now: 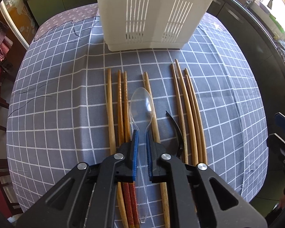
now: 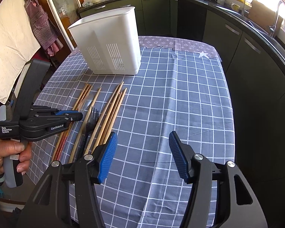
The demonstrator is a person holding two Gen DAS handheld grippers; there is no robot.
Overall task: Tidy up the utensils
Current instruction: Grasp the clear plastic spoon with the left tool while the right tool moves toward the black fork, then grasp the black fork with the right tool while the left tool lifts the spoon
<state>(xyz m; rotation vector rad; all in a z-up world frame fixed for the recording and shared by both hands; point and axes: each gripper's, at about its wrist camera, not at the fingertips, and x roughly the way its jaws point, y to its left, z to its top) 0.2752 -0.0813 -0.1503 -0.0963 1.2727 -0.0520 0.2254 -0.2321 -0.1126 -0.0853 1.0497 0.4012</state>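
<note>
My left gripper [image 1: 141,134] is shut on the handle of a clear plastic spoon [image 1: 142,102], held just above the row of wooden chopsticks [image 1: 111,114] on the checked cloth. It also shows in the right wrist view [image 2: 79,116]. A black plastic fork [image 2: 92,121] lies among the chopsticks [image 2: 112,110]; its tines show in the left wrist view [image 1: 175,125]. The white slotted utensil holder [image 1: 153,15] stands upright beyond the chopsticks and shows in the right wrist view too [image 2: 108,43]. My right gripper [image 2: 142,138] is open and empty, above the cloth to the right of the chopsticks.
The table [image 2: 180,98] carries a blue-grey checked cloth. Dark kitchen cabinets [image 2: 256,57] run along the right side and the back. An apron hangs at the left [image 2: 41,24]. The table's right edge drops off near the cabinets.
</note>
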